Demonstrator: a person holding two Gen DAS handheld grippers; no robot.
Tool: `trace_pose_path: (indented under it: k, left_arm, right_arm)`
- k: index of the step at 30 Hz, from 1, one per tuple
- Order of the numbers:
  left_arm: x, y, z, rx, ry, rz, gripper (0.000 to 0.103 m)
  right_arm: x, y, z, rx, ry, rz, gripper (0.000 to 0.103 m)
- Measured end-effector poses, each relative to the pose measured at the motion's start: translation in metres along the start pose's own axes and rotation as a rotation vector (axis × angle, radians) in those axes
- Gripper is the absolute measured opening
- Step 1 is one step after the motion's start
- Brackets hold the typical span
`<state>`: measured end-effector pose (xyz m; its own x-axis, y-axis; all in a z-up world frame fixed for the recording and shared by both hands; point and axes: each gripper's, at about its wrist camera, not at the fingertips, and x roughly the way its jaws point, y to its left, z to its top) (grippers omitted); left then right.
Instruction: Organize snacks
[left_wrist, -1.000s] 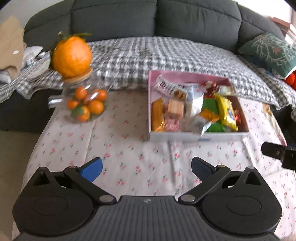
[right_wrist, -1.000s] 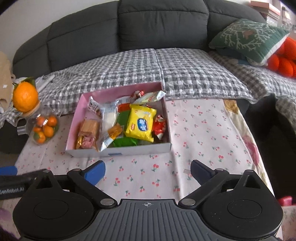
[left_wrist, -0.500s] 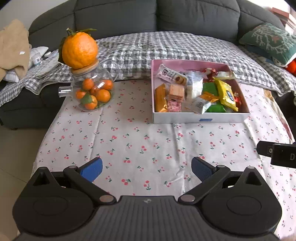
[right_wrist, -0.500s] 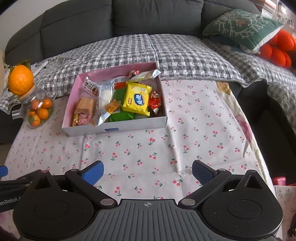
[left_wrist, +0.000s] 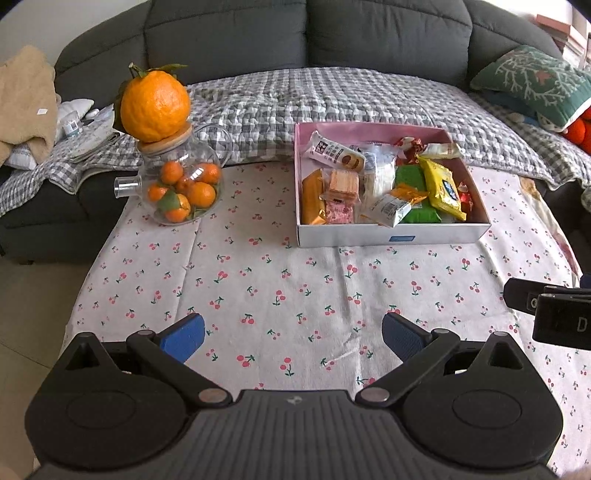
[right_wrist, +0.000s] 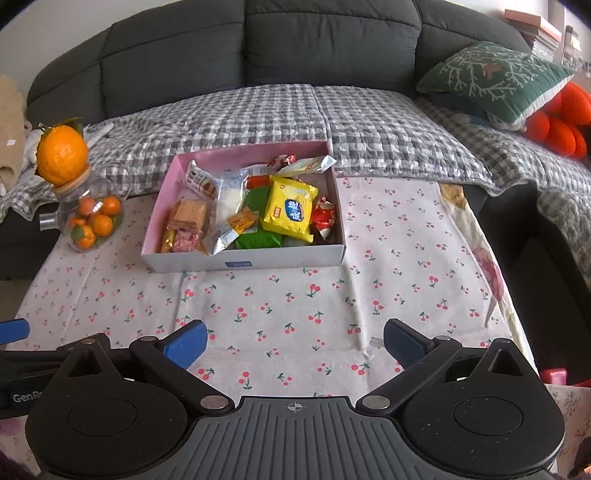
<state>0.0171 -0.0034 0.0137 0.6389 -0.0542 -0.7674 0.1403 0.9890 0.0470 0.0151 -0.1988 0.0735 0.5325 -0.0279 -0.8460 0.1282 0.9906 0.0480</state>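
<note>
A pink-lined white box (left_wrist: 391, 236) (right_wrist: 243, 258) stands at the far side of the cherry-print tablecloth, full of packaged snacks. Among them are a yellow packet (left_wrist: 443, 188) (right_wrist: 290, 210), green packs (right_wrist: 258, 240), wafer biscuits (left_wrist: 343, 182) (right_wrist: 188, 214) and red-wrapped sweets (right_wrist: 325, 218). My left gripper (left_wrist: 293, 338) hangs open over the near part of the table, well short of the box, with nothing between its blue pads. My right gripper (right_wrist: 293, 341) is likewise open and empty, near the front edge. The right gripper's body shows at the right edge of the left wrist view.
A glass jar of small oranges (left_wrist: 183, 188) (right_wrist: 90, 221) with a big orange (left_wrist: 155, 105) on its lid stands left of the box. A grey sofa with a checked cover (right_wrist: 295, 118) lies behind, with a green cushion (right_wrist: 491, 79) at right.
Both grippers have drawn back and up from the box, so more tablecloth shows in front of it. Both stayed open and empty.
</note>
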Motion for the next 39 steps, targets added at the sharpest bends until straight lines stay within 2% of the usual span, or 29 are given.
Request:
trace_pose_path:
  k: [39]
  left_arm:
    - [0.0007, -0.0021, -0.0006, 0.007, 0.009, 0.002, 0.102]
  right_arm:
    - [0.0011, 0.0035, -0.0015, -0.003, 0.018, 0.019, 0.103]
